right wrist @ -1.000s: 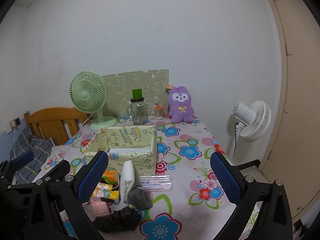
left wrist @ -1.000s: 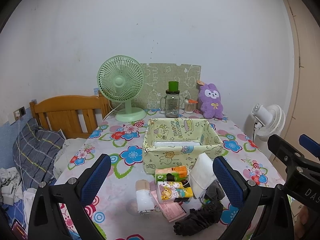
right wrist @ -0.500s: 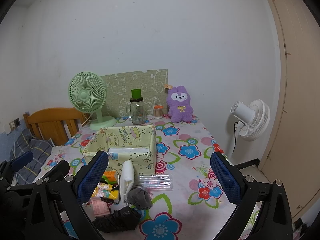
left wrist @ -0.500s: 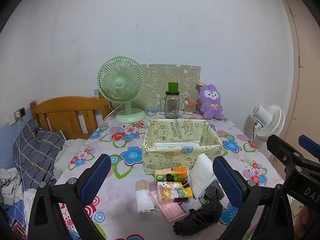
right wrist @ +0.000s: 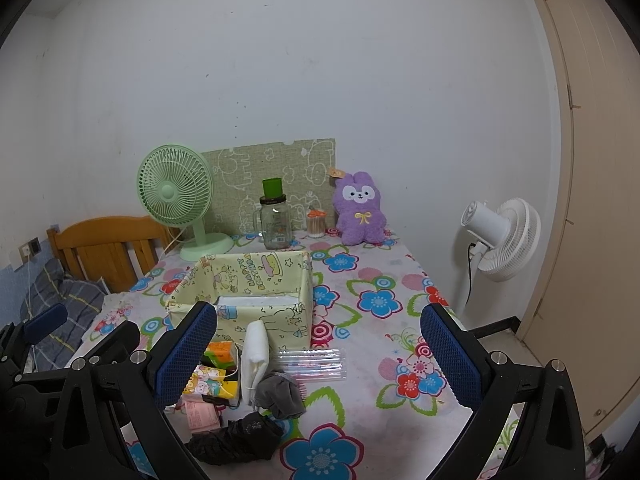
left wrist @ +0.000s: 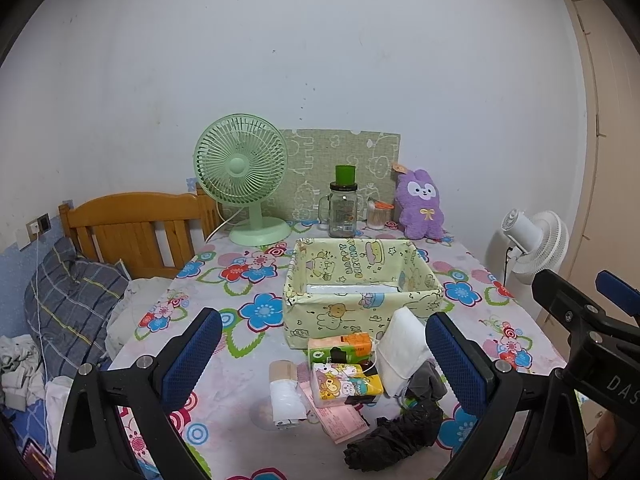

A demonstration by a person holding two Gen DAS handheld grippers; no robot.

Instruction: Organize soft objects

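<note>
With both grippers, left [left wrist: 324,360] and right [right wrist: 320,354], held wide open and empty, the soft pile [left wrist: 360,384] just before the box [left wrist: 362,280] is best approached low, one item being pinched squarely.

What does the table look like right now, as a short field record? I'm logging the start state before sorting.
left hand-held gripper: open, empty
right hand-held gripper: open, empty
fabric box: mid-table, a white item lying inside
pile in front of box: tissue packs, white folded cloth, grey sock, black bag
back edge: green fan, glass jar, purple plush rabbit
</note>
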